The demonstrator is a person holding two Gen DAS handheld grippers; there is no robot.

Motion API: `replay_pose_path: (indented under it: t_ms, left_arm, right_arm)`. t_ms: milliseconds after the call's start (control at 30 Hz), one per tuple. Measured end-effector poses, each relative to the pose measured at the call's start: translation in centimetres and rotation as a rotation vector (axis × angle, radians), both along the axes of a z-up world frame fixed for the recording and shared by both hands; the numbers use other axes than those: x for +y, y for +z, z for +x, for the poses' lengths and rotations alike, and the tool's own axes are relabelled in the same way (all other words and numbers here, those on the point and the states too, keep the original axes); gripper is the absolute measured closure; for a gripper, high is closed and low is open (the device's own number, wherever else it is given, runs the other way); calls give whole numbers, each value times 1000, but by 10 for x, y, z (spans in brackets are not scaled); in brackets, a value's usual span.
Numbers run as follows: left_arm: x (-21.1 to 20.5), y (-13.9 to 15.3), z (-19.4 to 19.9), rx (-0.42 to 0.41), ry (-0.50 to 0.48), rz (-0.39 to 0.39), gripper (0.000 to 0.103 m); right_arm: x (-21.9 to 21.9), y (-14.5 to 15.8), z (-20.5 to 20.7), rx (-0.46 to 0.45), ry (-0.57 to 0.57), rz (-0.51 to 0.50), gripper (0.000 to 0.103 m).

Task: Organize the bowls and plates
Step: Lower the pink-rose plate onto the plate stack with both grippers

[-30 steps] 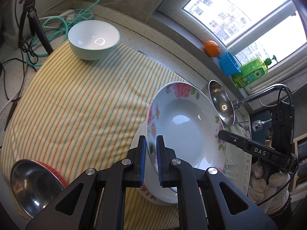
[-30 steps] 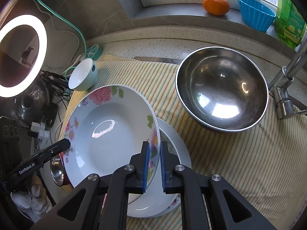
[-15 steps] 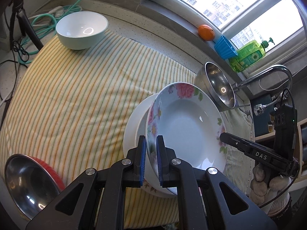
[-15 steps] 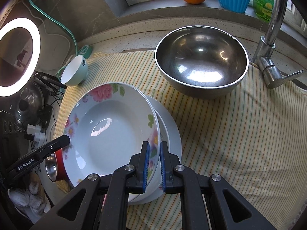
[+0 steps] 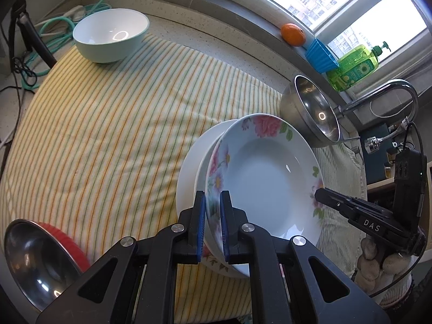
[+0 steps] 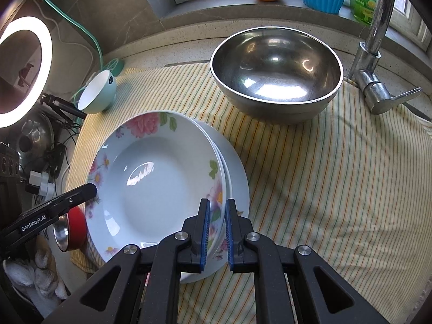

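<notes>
Floral plate [image 5: 259, 186] tilted over white plate [image 5: 189, 172] — left gripper [image 5: 212, 226] pinching rim at 9 o'clock, right gripper [image 6: 216, 232] at 3 o'clock.

Home kitchen: tap [image 6: 374, 54], dish soap [image 5: 353, 66], speckled counter [image 6: 189, 40] under window.

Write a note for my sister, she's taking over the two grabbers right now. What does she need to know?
Left tool: shut on the flowered plate's rim.
Right tool: shut on the opposite rim of the same plate.
The flowered plate sits tilted over the white plates stacked on the striped cloth, nearly nested.
Done: plate brought to the stack.
Left: settle it flat, let go, then sort the bowls: big steel bowl, mint bowl, red steel-lined bowl.
</notes>
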State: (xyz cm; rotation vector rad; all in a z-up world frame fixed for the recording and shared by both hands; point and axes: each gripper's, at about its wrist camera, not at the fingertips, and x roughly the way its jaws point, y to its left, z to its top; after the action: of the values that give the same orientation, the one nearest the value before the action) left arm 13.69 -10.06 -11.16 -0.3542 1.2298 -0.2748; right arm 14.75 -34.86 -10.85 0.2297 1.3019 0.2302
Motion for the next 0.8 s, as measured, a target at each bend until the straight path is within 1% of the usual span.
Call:
replay_pose_path:
  t_ms: [633, 800]
  left_arm:
    - [-3, -7, 1, 17, -10, 4, 94]
    - [-3, -5, 3, 7, -14, 15, 94]
  right_arm:
    - [4, -11, 0, 21, -3, -27, 92]
    - [7, -12, 0, 15, 5, -34, 92]
